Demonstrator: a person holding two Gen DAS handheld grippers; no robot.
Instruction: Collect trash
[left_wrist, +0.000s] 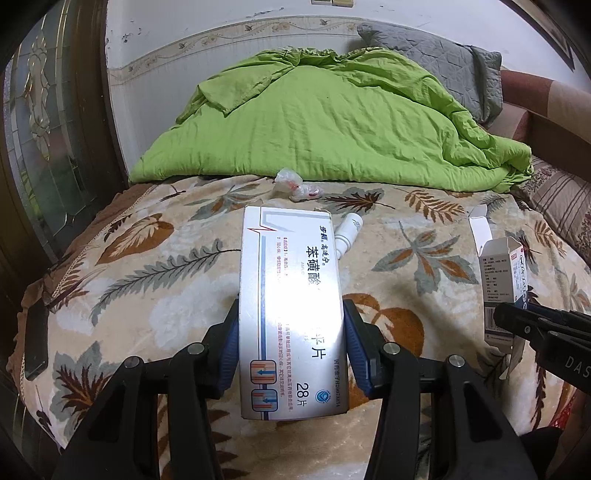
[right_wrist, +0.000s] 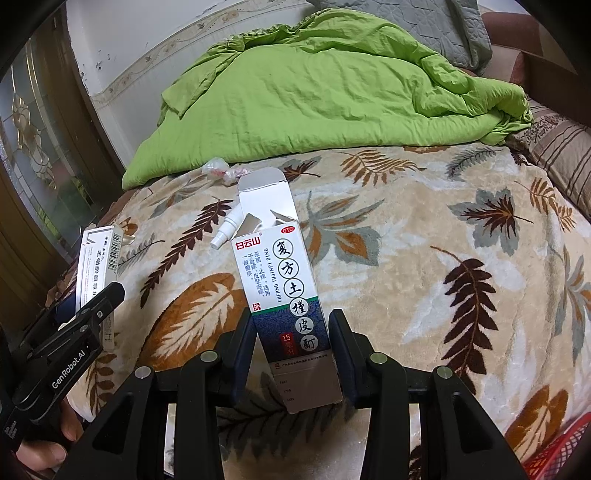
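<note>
On leaf blanket (right_wrist: 424, 240) – left tongs (left_wrist: 291, 332) clamp silver box (left_wrist: 288, 295), right tongs (right_wrist: 291, 339) clamp white-blue box (right_wrist: 284, 295); white bottle (right_wrist: 227, 229), crumpled wrapper (left_wrist: 295, 184) beyond.

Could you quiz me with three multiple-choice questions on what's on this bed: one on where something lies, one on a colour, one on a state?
1. Where does the small white bottle lie?
A. on the leaf-patterned blanket
B. on the pillow
C. in the red basket

2. What colour is the crumpled quilt?
A. blue
B. green
C. red

3. The top flap of the box in the right gripper is:
A. taped shut
B. open
C. missing

Answers: 1 A, it rests on the blanket beyond the boxes; 2 B, bright green; 3 B, the flap stands up.
</note>
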